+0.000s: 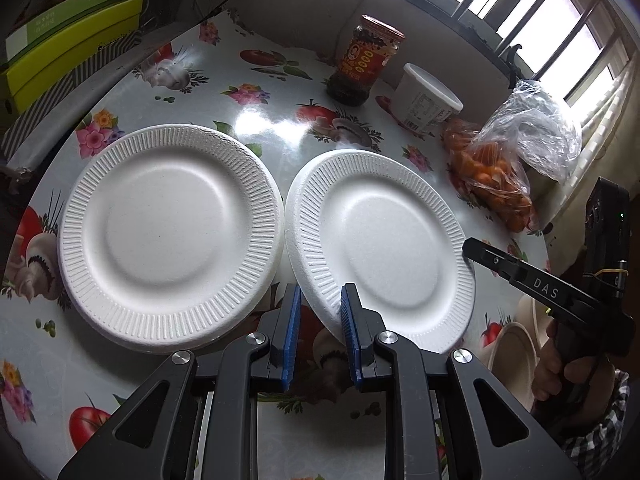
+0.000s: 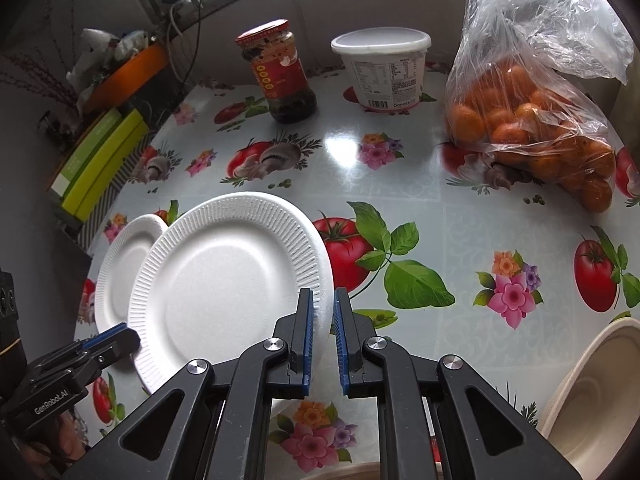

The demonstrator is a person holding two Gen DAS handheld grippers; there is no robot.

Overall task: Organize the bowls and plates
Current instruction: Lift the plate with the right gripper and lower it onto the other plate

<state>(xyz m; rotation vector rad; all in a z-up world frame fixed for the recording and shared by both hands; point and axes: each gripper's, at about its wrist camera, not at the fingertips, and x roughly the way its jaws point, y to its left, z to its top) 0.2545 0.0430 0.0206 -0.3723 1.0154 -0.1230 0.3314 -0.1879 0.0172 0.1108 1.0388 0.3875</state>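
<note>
Two white foam plates are on the flowered table. The left plate lies flat; it also shows in the right wrist view. The right plate is tilted, its left edge raised; it shows in the right wrist view. My left gripper has its blue pads around that plate's near left rim, with a gap between them. My right gripper is closed narrowly on the plate's right rim; it shows in the left wrist view. Cream bowls sit at the near right.
A red-lidded sauce jar, a white tub and a plastic bag of oranges stand at the back of the table. Yellow-green boxes lie beyond the table's left edge.
</note>
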